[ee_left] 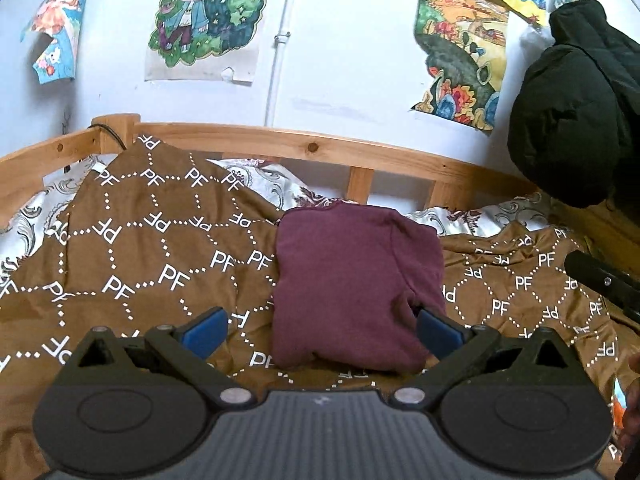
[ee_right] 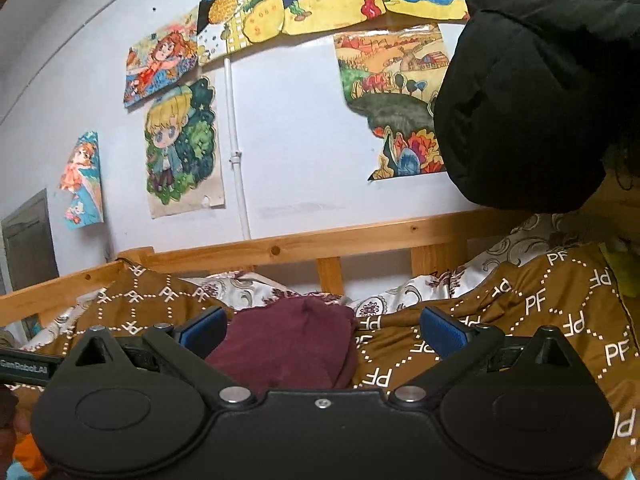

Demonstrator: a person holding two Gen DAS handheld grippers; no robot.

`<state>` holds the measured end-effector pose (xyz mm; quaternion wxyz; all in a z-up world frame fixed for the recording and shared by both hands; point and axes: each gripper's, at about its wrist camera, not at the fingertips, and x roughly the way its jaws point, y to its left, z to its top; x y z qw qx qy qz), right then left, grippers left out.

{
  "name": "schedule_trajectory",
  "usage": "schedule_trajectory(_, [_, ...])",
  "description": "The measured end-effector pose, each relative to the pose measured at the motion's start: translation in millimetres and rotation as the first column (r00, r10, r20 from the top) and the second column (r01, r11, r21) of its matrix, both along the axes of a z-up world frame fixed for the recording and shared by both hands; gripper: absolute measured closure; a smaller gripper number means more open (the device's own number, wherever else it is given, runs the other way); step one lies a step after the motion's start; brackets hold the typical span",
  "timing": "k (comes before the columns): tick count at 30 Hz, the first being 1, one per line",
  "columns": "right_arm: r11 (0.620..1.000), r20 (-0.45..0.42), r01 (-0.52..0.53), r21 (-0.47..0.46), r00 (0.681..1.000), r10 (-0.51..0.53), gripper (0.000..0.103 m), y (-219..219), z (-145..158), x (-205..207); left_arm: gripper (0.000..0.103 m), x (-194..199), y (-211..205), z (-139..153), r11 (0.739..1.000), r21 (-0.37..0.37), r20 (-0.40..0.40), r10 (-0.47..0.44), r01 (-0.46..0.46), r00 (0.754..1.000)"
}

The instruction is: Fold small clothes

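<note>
Garment: a maroon garment (ee_left: pixel 352 284) lies folded into a compact block on the bed, resting on the brown bedspread (ee_left: pixel 132 264) printed with white "PF" letters and dotted diamonds.
Left hand-held gripper (ee_left: pixel 320 330): released — its blue-padded fingers stand wide apart, one on each side of the garment's near edge; the right pad is just beside the cloth (whether it touches cannot be told).
Right hand-held gripper (ee_right: pixel 322 330): also released, fingers spread and holding nothing; the maroon garment (ee_right: pixel 288 344) shows between them, farther off.
Bed: a wooden rail (ee_left: pixel 304 146) runs along the far side, with a pale patterned sheet (ee_left: pixel 268 180) showing beyond the bedspread.
Wall: coloured drawings are taped up — one shows a blond cartoon figure (ee_left: pixel 208 12).
Right side: a dark padded jacket (ee_left: pixel 576 108) hangs over the bed's end.
</note>
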<state>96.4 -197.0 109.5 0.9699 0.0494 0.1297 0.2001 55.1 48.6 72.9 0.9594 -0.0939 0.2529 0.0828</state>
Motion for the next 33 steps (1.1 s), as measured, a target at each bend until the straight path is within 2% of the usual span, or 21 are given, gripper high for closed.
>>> schedule_trajectory(4, [0.999, -0.062, -0.008, 0.034, 0.998, 0.01, 0.001, -4, -3, -12, 0.001, -7, -1, -1, 1.0, 0.015, -0.004, -0.002, 0.002, 1.0])
schedule_trajectory(10, [1.0, -0.089, -0.004, 0.024, 0.996, 0.006, 0.001, -4, -6, -34, 0.001, -19, 1, -16, 0.999, 0.043, -0.034, -0.01, 0.011, 0.999])
schedule_trajectory(20, [0.998, -0.122, -0.027, -0.05, 0.992, 0.021, 0.001, 4, -24, -56, 0.001, -45, 5, -37, 0.999, 0.038, -0.047, 0.03, -0.029, 0.998])
schedule_trajectory(27, [0.991, -0.137, -0.028, -0.128, 0.991, 0.011, 0.001, 12, -43, -58, 0.001, -45, 5, -50, 0.999, 0.045, -0.081, 0.033, -0.029, 0.996])
schedule_trajectory(33, [0.99, -0.154, -0.032, -0.141, 0.988, 0.01, 0.001, 14, -49, -54, 0.001, -43, 11, -57, 0.999, 0.031, -0.087, 0.039, -0.037, 0.995])
